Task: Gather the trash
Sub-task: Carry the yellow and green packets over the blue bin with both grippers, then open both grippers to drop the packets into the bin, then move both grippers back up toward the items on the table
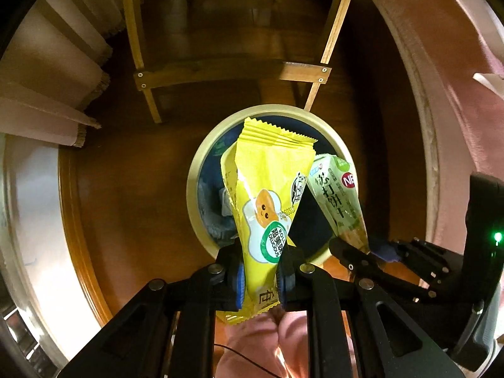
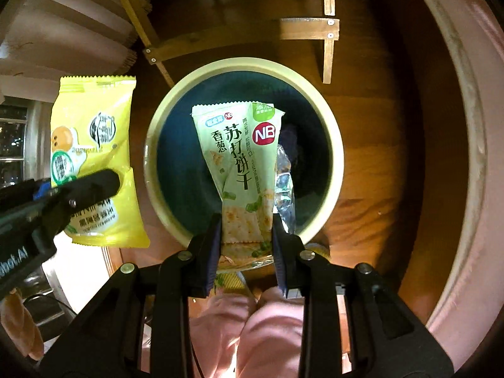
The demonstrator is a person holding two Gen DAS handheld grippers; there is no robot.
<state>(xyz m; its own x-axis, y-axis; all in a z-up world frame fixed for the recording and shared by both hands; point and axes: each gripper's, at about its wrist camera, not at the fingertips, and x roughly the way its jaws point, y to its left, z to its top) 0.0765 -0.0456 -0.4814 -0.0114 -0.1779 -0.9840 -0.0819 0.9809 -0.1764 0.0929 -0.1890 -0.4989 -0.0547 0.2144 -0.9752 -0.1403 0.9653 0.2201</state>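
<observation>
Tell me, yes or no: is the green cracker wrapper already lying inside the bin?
No. The green cracker wrapper is pinched in the right tongs, held above the bin.

Warm, dim amber light covers the wooden floor [image 1: 126,195] under me. Glare streaks the yellow wrapper [image 1: 267,189] and the foil edge of the green cracker packet [image 2: 245,163]. Both fisheye views bend hard and go black at the corners; the pink fabric [image 2: 252,330] below my fingers is blurred.
</observation>
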